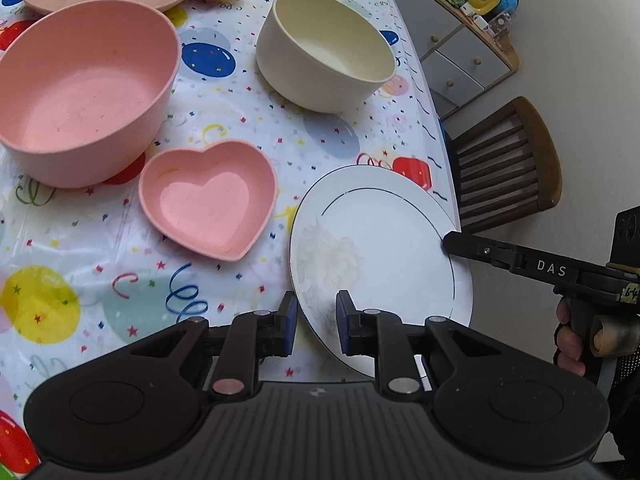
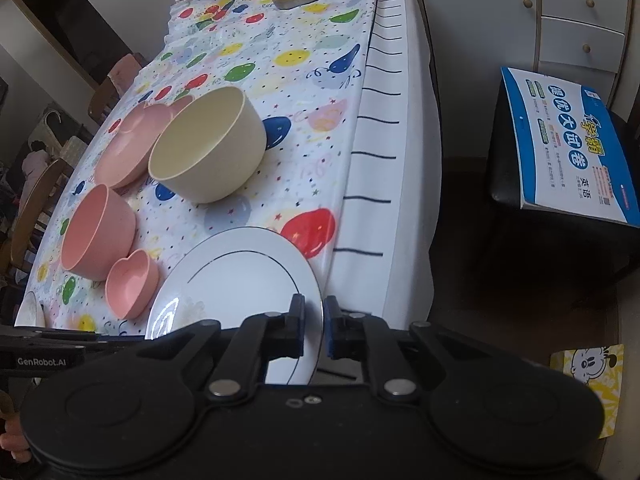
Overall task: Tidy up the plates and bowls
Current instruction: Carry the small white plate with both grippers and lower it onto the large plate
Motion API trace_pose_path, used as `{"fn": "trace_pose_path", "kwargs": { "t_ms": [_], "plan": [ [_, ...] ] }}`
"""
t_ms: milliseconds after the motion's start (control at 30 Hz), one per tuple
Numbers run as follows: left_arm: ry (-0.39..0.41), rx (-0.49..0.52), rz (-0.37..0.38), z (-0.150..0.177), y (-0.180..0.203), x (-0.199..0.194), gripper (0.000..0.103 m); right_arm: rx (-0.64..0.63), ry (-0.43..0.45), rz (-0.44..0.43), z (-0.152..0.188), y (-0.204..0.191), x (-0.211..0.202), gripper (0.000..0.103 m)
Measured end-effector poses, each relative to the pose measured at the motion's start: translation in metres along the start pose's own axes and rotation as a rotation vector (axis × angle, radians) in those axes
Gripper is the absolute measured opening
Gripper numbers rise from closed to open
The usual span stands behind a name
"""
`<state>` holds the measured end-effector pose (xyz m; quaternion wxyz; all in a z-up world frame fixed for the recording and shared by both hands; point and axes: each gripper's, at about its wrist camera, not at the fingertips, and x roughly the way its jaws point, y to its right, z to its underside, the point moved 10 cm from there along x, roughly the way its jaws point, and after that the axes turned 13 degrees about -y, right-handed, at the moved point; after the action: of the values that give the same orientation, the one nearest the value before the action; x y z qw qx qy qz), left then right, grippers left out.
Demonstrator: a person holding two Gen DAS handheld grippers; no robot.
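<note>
The white plate is straddled at its rim by both part-open grippers, left gripper and right gripper, unclamped; "DAS" and "GenRobot.AI" are printed on them.

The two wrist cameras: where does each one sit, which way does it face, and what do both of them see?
Left wrist: sits on the left gripper, facing across the table; its fingers straddle the near rim of the white plate, and the right gripper and hand show.
Right wrist: sits on the right gripper at the table's edge, facing along the table; its fingers straddle the plate rim.
Shared: white plate, heart dish, pink bowl, cream bowl.
</note>
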<state>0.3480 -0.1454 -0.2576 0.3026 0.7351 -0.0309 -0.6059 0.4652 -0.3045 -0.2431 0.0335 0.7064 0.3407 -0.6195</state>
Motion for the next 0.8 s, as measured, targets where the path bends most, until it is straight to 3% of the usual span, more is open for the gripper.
{"fn": "trace_pose_path", "kwargs": {
  "t_ms": [367,800],
  "plan": [
    [0.006,0.016,0.029,0.033,-0.019,-0.033,0.020,0.009,0.000,-0.017,0.033,-0.028,-0.010,0.007],
    [0.059,-0.007,0.018,0.076,-0.073,-0.094,0.020,-0.046,0.055,-0.027,0.058,-0.114,-0.023,0.006]
  ]
}}
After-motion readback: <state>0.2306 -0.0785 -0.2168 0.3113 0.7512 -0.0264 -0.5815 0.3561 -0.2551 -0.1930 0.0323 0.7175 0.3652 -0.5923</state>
